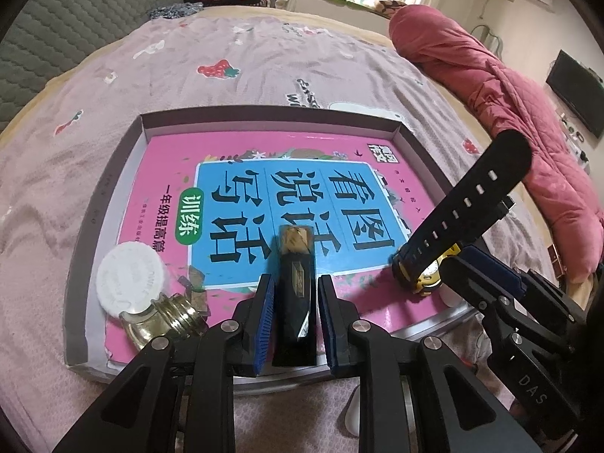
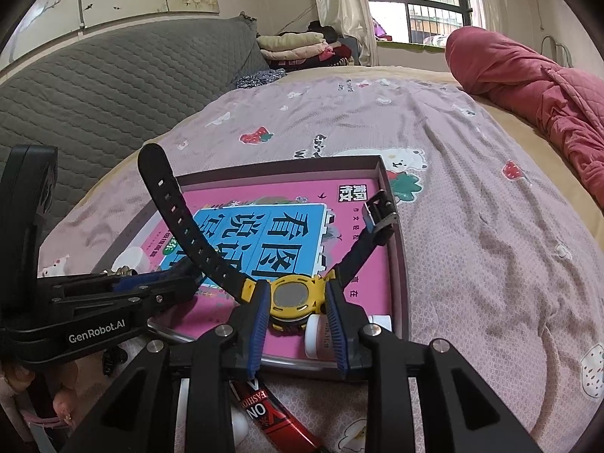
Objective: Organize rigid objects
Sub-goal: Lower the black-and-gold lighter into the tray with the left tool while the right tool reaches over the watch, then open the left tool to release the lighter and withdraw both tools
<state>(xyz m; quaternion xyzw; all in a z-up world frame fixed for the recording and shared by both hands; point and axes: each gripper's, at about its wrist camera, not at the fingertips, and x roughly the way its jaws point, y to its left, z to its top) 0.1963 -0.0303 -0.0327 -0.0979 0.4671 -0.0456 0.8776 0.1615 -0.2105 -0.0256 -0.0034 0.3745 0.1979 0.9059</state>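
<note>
We work over a shallow grey cardboard tray (image 1: pixel 81 234) set on a pink printed bedsheet (image 1: pixel 264 68). A pink children's workbook (image 1: pixel 234 151) with a blue title panel lies flat inside and fills most of the tray floor.

Left gripper (image 1: pixel 292 321): jaws narrow, blue pads either side of a slim black rectangular object (image 1: pixel 294 294) with a gold tip at its far end. It lies lengthwise on the workbook between the pads. A thin gap shows on each side, so we read it as not clamped, though the near end is hidden and we cannot be sure.

Right gripper (image 2: pixel 298 324): jaws set partway, widening slightly over the last second. A yellow-cased digital watch (image 2: pixel 292 298) sits between the pads at the near right of the workbook. The case appears to touch both pads. Its holed black strap (image 2: pixel 177 211) rises up and to the left; the buckle end (image 2: pixel 379 211) lies out toward the tray's right wall.

Also in the tray: a white round cap (image 1: pixel 130 283) at the near left corner, with a small glass bottle (image 1: pixel 162 321) with a gold threaded neck just beside it. A small white container (image 2: pixel 315 336) lies right by the watch.

Outside the tray, near edge: a red and black packet (image 2: pixel 271 411) printed with white letters. A red quilted blanket (image 2: pixel 528 87) is bunched at the bed's far right.
</note>
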